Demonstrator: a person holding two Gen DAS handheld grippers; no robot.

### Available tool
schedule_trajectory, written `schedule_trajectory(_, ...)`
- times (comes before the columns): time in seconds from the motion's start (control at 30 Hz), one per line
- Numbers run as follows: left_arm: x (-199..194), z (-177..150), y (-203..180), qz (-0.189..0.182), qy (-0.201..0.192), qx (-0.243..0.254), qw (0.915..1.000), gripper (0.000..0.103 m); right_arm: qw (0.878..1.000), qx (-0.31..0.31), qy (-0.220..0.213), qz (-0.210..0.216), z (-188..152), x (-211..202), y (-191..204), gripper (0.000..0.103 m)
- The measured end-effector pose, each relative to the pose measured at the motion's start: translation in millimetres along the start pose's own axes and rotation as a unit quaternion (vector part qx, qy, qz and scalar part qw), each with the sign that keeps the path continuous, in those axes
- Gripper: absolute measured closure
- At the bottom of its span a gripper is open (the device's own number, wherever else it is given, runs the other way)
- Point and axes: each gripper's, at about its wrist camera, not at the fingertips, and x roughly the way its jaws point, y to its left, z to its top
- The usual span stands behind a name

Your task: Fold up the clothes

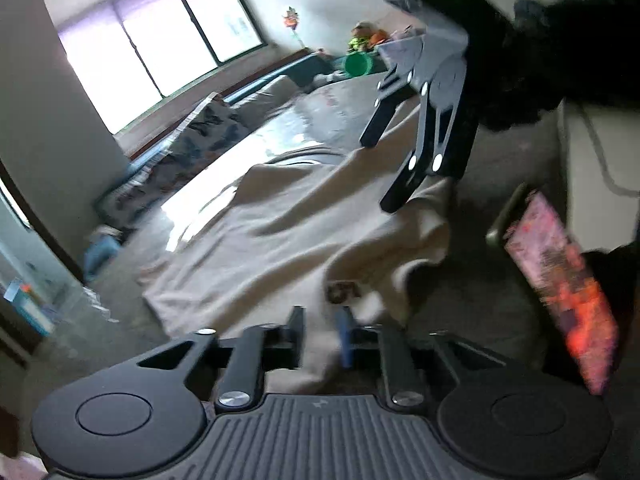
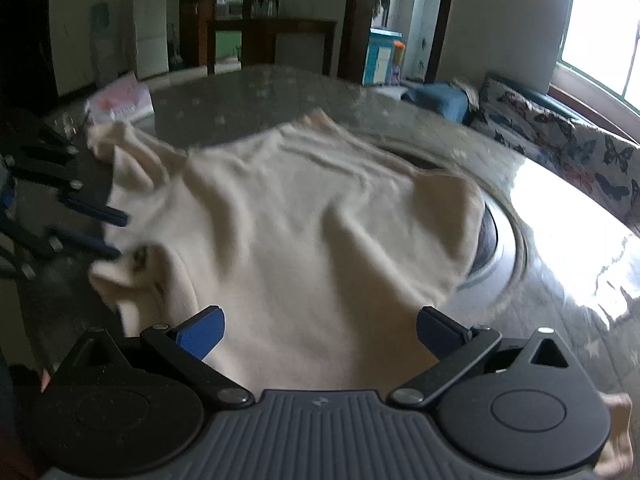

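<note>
A: Right wrist view: right gripper (image 2: 320, 334) is wide open, nothing held, blue pads well apart with the shirt (image 2: 296, 216) hem lying between them. Shirt is spread on the round table (image 2: 560, 216), wrinkled, part of it over the inset ring at table centre.

B: Left side?

A: Left gripper (image 1: 322, 338) has its jaws nearly closed with cream cloth running between the pads. Looks like a pinch on the shirt's edge near the sleeve, but it's motion-blurred, so treat that as a judgement. From the right view the left gripper (image 2: 116, 236) sits at the shirt's left edge, fingers close together there too.

B: So the step is getting a second grip?

A: My read, yes. Right should drop onto the near hem and close on one layer only, right at the edge, not mid-panel. Match the left's height so the fold line stays straight.

B: Risks?

A: Grabbing both layers, or dragging the fabric across the ring and bunching it. Tension the cloth between grippers before lifting. Keep clear of the box (image 2: 120, 100) at the far left; phone (image 1: 560, 280) stands close by the left gripper.
</note>
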Motion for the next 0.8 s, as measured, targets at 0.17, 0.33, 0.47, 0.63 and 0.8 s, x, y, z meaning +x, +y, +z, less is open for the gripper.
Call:
schedule_trajectory(0.17, -1.6, 8.9, 4.4, -0.01, -0.001, -0.051, 0.9986, 0.085, 1.0, -0.006, 0.004, -0.007, -7.6, -3.5, 3.2, 0.0)
schedule_trajectory(0.33, -12.0, 26.7, -3.5, -0.027, -0.023, -0.072, 0.9968, 0.075, 0.999, 0.01, -0.028, 0.02, 5.5, -20.0, 7.4, 0.0)
schedule_trajectory(0.47, 9.1, 29.2, -21.2, -0.02, 0.013, -0.033, 0.9992, 0.073, 0.999, 0.001, -0.026, 0.042, 10.3, -16.3, 21.0, 0.0)
schedule_trajectory(0.63, 14.4, 25.1, -24.1, -0.005, 0.025, -0.027, 0.9993, 0.091, 0.998, -0.014, -0.017, 0.053, 10.5, -9.5, 32.7, 0.0)
schedule_trajectory(0.8, -8.5, 26.0, -6.3, -0.008, -0.013, -0.076, 0.997, 0.098, 0.999, -0.01, -0.022, 0.047, 11.9, -14.4, 29.4, 0.0)
